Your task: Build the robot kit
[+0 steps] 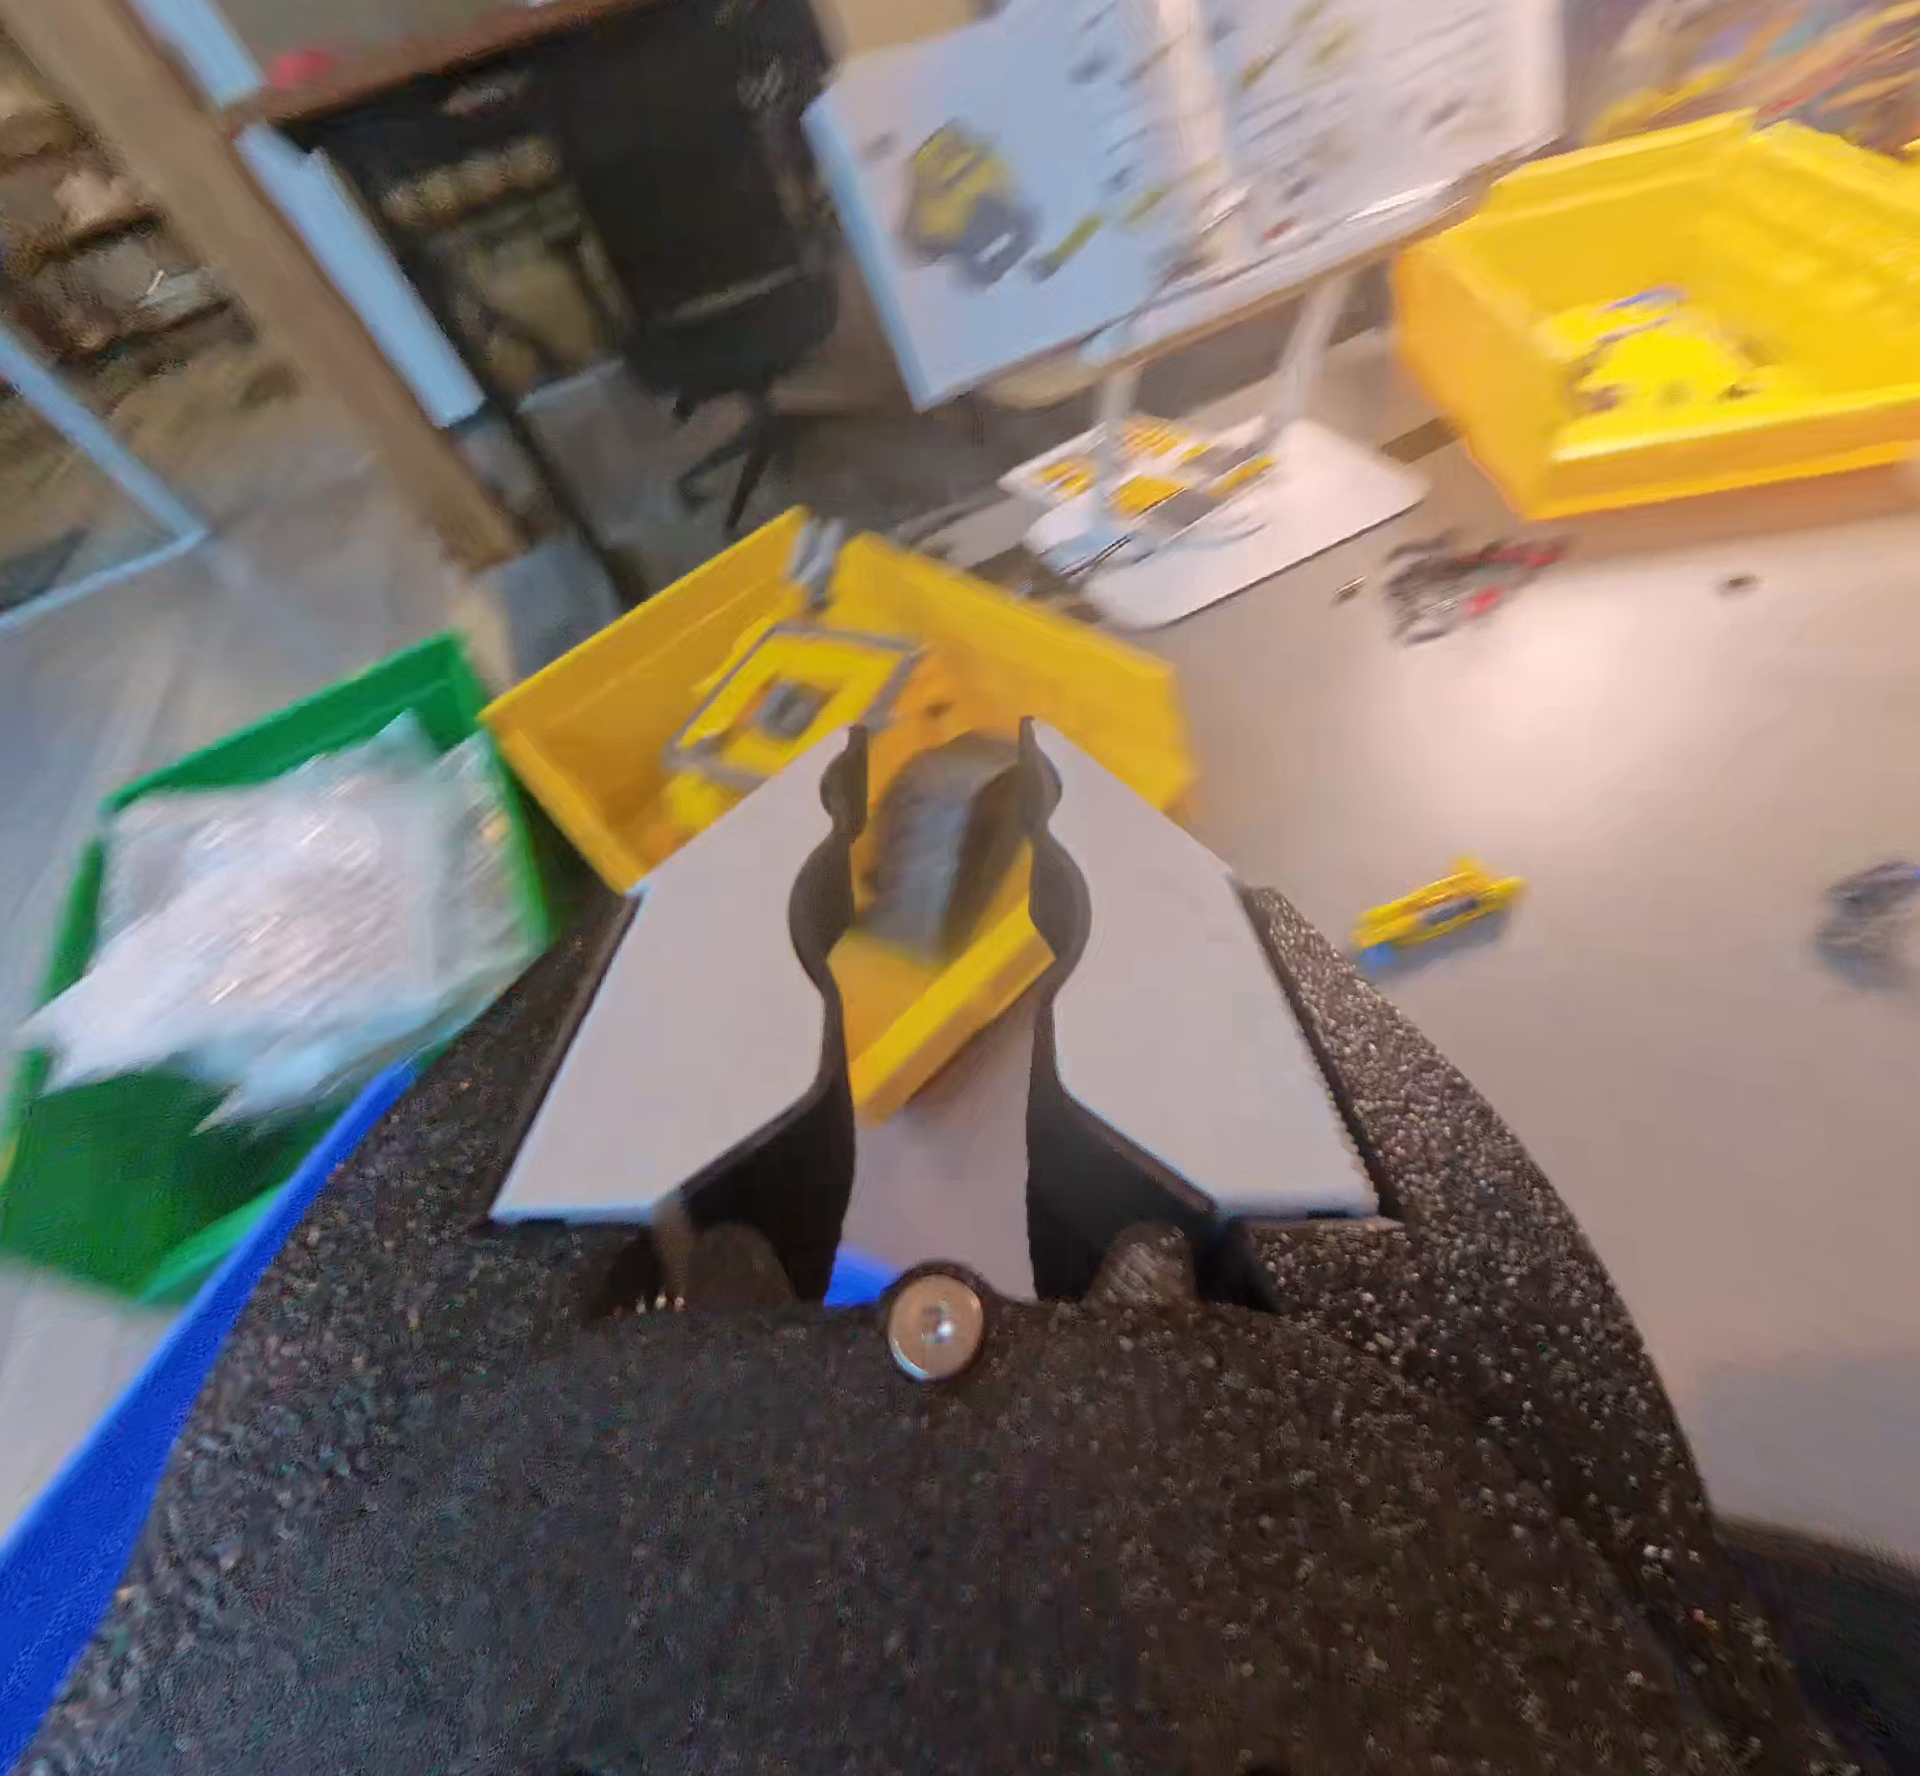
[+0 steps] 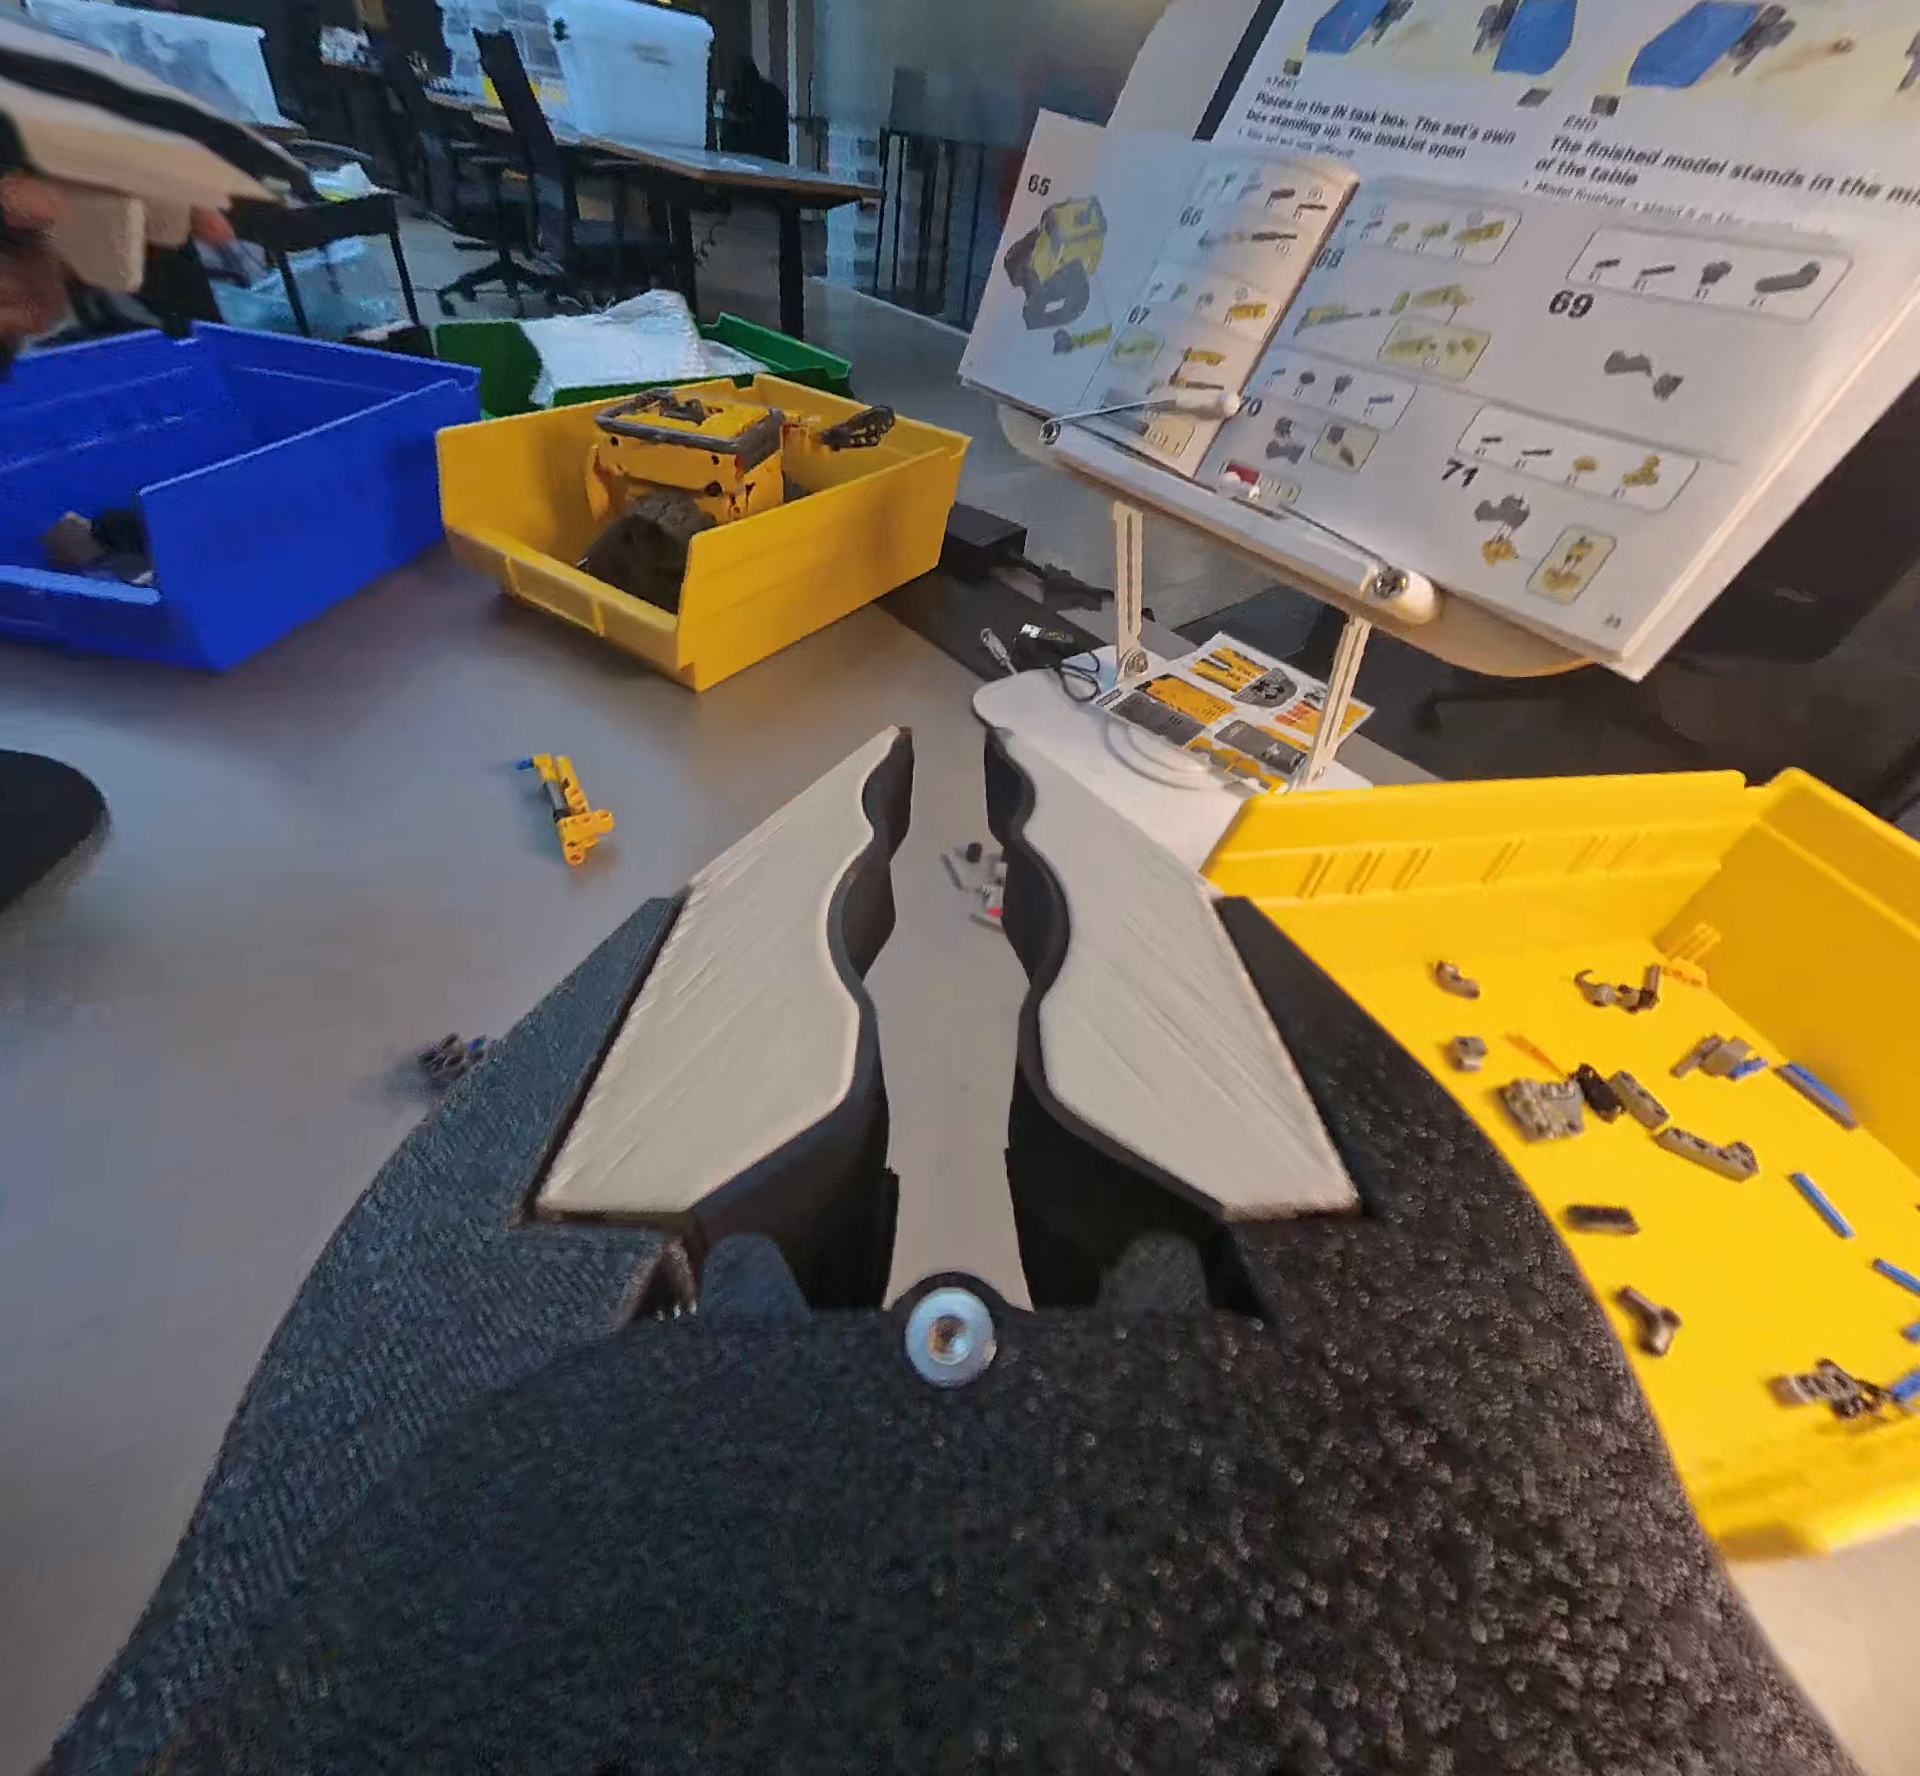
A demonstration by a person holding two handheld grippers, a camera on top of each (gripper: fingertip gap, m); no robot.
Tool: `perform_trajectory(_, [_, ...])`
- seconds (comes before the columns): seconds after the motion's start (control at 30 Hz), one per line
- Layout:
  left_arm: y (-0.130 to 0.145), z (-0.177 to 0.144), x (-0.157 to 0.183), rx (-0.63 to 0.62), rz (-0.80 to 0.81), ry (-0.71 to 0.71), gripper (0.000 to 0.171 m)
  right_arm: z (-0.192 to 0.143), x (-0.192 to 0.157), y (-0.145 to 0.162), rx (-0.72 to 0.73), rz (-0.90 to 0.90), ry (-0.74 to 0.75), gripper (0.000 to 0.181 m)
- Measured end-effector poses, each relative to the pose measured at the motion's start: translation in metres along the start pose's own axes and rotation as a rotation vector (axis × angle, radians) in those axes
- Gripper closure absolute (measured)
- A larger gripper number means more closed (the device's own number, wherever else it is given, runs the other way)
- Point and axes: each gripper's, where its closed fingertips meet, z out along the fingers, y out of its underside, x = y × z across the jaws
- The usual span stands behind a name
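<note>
My left tongs (image 1: 943, 750) hang over the grey surface (image 1: 1558, 947) with their tips parted and nothing between them; this view is smeared by motion. Just past the tips sits a yellow bin (image 1: 1049, 666) holding a partly built yellow brick model (image 1: 790, 708) with a dark tyre (image 1: 935, 843) lying toward the bin's open front. Left of it stands a green bin (image 1: 343, 708) stuffed with clear plastic bags (image 1: 281, 885), and a blue bin (image 1: 156, 1414) edges in at the lower left. To the right, a small yellow brick piece (image 1: 1439, 911) lies alone on the surface.

My right tongs (image 2: 948, 755) are also parted and hold nothing, poised above the surface with a few tiny loose parts (image 2: 979, 879) lying just beyond the tips. Close on the right, a second yellow bin (image 2: 1507, 869) holds scattered grey, black and blue small parts (image 2: 1621, 1103). Ahead, an open instruction booklet (image 2: 1351, 355) rests on a white stand (image 2: 1049, 698), with a sticker sheet (image 2: 1236, 713) on the stand's base. The small yellow brick piece (image 2: 569, 807) lies to the left of the tongs, well apart from them. Farther back, the model's yellow bin (image 2: 831, 542) sits between the blue bin (image 2: 260, 531) and the stand, with the green bin (image 2: 790, 344) behind it.
</note>
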Motion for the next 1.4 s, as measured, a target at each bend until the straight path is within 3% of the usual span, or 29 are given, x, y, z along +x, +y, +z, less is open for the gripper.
perform_trajectory(0.07, [0.036,-0.013,-0.073,-0.174,-0.042,-0.115,0.145,-0.015,-0.008,0.009,-0.005,0.012,-0.012,0.168])
perform_trajectory(0.17, [0.13,-0.017,-0.139,-0.509,-0.19,-0.128,0.142,-0.03,-0.016,0.017,0.019,0.036,-0.007,0.168])
perform_trajectory(0.27, [0.202,-0.014,-0.157,-0.706,-0.275,-0.088,0.143,-0.037,-0.022,0.024,0.032,0.027,0.001,0.168])
perform_trajectory(0.37, [0.235,-0.002,-0.163,-0.814,-0.217,-0.075,0.139,-0.039,-0.023,0.035,-0.003,0.021,0.005,0.168])
perform_trajectory(0.53, [0.268,0.007,-0.171,-0.988,-0.208,-0.053,0.13,-0.042,-0.021,0.045,-0.032,0.052,-0.004,0.168])
perform_trajectory(0.63, [0.275,0.009,-0.176,-1.02,-0.219,-0.06,0.137,-0.044,-0.02,0.049,-0.039,0.052,0.002,0.168])
perform_trajectory(0.77, [0.277,0.007,-0.17,-1.024,-0.305,-0.007,0.164,-0.047,-0.02,0.057,-0.052,0.065,0.005,0.168])
perform_trajectory(0.87, [0.277,-0.002,-0.168,-1.066,-0.248,-0.001,0.166,-0.048,-0.02,0.058,-0.05,0.072,0.002,0.168])
perform_trajectory(0.93, [0.263,-0.006,-0.169,-1.043,-0.186,-0.029,0.165,-0.049,-0.021,0.055,-0.045,0.064,0.0,0.168])
perform_trajectory(1.03, [0.212,-0.011,-0.167,-0.906,-0.099,-0.079,0.165,-0.052,-0.023,0.05,-0.039,0.046,-0.004,0.168])
perform_trajectory(1.13, [0.134,-0.008,-0.129,-0.698,0.033,-0.03,0.165,-0.051,-0.026,0.045,-0.025,0.036,-0.014,0.168])
perform_trajectory(1.23, [0.062,0.007,-0.019,-0.472,0.175,0.237,0.165,-0.042,-0.034,0.041,-0.001,0.03,-0.046,0.168])
perform_trajectory(1.3, [0.044,0.014,0.075,-0.4,0.259,0.466,0.165,-0.031,-0.04,0.043,0.011,0.026,-0.069,0.167])
perform_trajectory(1.4, [0.063,0.025,0.2,-0.402,0.414,0.751,0.165,-0.017,-0.051,0.049,0.01,0.017,-0.104,0.167])
